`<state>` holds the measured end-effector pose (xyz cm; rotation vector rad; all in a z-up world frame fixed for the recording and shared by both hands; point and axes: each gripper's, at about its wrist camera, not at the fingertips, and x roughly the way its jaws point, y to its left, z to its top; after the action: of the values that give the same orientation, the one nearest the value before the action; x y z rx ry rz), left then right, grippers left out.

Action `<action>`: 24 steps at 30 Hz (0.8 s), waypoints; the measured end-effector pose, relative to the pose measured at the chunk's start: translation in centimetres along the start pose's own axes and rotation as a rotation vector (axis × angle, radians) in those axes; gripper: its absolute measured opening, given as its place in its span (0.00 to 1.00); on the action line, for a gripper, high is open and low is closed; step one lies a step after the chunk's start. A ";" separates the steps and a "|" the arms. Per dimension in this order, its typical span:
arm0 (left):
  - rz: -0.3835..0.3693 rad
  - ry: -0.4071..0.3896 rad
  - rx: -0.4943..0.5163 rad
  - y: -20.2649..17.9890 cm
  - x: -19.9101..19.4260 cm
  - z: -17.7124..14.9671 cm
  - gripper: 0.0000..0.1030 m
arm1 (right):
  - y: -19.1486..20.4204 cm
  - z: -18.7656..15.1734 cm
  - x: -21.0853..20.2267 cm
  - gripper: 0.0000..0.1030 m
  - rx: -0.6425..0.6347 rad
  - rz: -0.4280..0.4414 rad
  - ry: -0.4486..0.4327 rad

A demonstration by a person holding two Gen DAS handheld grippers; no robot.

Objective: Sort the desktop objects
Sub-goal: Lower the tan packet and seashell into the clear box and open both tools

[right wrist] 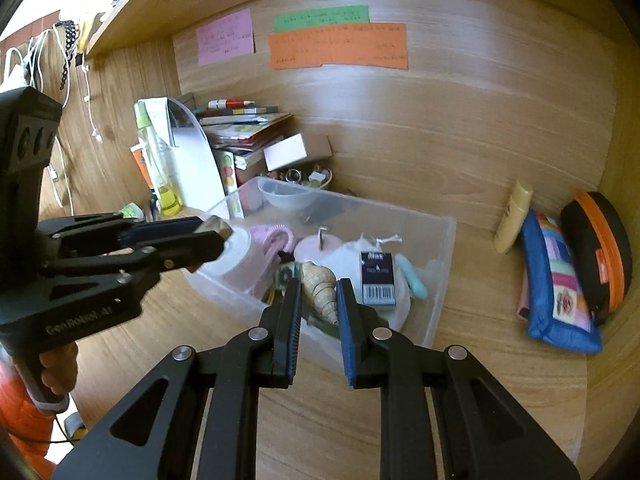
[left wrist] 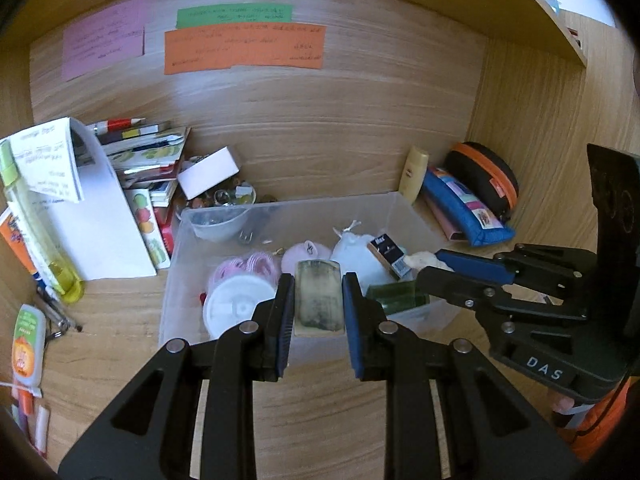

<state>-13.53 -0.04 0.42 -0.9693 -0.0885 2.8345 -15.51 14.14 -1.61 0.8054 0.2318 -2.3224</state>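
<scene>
Both grippers point downward side by side, left gripper point(left wrist: 318, 300) and right gripper point(right wrist: 319, 300) with jaws clamped.

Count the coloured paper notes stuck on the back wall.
3: a pink note at left, a green note up top right of it, an orange note just below the green. None looks hidden.

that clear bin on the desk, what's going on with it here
A person is sorting desk clutter with a hand-held gripper in each hand. The left gripper is shut on a greenish translucent block, and the right gripper is shut on a spiral seashell. Both are held over the clear plastic bin, which holds a small black box, a white tape roll, a white pouch and a small bowl.
</scene>
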 end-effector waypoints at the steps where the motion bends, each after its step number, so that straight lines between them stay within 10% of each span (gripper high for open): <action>1: -0.003 0.004 -0.002 0.1 0.4 0.2 0.22 | -0.1 0.3 0.3 0.15 -0.002 -0.002 0.001; 24: -0.020 0.108 -0.012 1.0 6.5 0.0 0.22 | -0.5 1.1 5.4 0.15 -0.030 -0.027 0.081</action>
<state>-18.70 0.02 -3.57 -1.1155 -0.1024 2.7602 -19.56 11.21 -4.00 0.8874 0.3138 -2.3081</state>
